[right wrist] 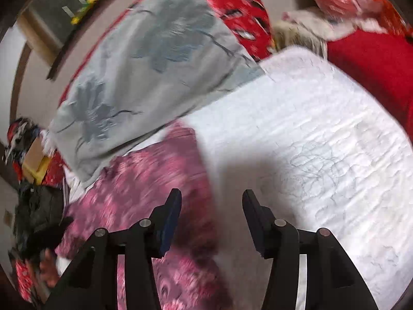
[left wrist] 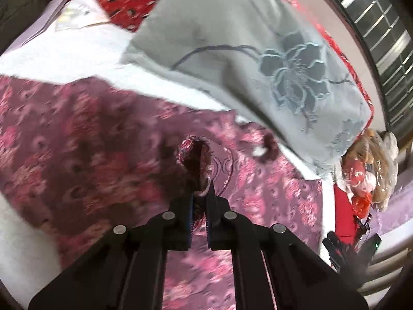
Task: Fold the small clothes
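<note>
My left claw (left wrist: 200, 193) pinches the pink floral garment (left wrist: 90, 134) to lift its edge for folding; right claw (right wrist: 211, 201) hangs open over the bed (right wrist: 322, 129).

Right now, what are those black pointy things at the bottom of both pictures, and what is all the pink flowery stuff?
Those black things are grabbing tools. A person holds one in each hand, and each has a small camera that looks along its two fingers, so one picture comes from each tool.

In the left tool's picture, the left gripper has its fingers pinched shut on a bunched bit of the pink flowery garment, which is being folded.

In the right tool's picture, the right gripper is open and holds nothing. It hangs over the edge of the same garment.

The garment lies on a white bed cover. Beside it is a grey pillow with a stitched flower.
</note>
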`<action>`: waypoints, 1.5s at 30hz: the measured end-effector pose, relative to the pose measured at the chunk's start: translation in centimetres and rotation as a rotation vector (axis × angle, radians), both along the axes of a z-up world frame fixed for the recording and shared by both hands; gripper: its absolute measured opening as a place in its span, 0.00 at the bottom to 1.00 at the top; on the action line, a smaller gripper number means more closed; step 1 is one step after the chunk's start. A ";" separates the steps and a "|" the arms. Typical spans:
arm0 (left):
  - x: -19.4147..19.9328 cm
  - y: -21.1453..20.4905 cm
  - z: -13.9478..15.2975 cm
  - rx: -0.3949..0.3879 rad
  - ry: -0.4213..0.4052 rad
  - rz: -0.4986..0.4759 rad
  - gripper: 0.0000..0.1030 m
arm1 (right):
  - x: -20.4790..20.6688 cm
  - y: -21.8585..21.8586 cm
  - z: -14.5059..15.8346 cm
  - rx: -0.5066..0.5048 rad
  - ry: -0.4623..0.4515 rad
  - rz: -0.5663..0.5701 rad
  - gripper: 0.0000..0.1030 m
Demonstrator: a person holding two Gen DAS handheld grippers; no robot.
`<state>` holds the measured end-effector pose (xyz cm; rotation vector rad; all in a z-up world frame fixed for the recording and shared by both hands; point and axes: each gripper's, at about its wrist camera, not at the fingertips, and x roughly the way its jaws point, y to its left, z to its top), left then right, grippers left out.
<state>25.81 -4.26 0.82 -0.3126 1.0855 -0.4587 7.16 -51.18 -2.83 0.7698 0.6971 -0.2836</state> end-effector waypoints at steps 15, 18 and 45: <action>-1.7 1.1 -1.2 0.100 0.042 -0.018 0.10 | 4.0 3.3 -2.6 -0.054 0.094 0.092 0.14; -2.0 1.8 0.5 0.056 0.002 -0.008 0.12 | 3.0 4.6 0.7 -0.149 0.011 0.073 0.15; 8.5 34.6 -4.9 -0.040 0.236 0.614 0.70 | 14.8 27.8 -1.9 -0.305 -0.060 0.455 0.41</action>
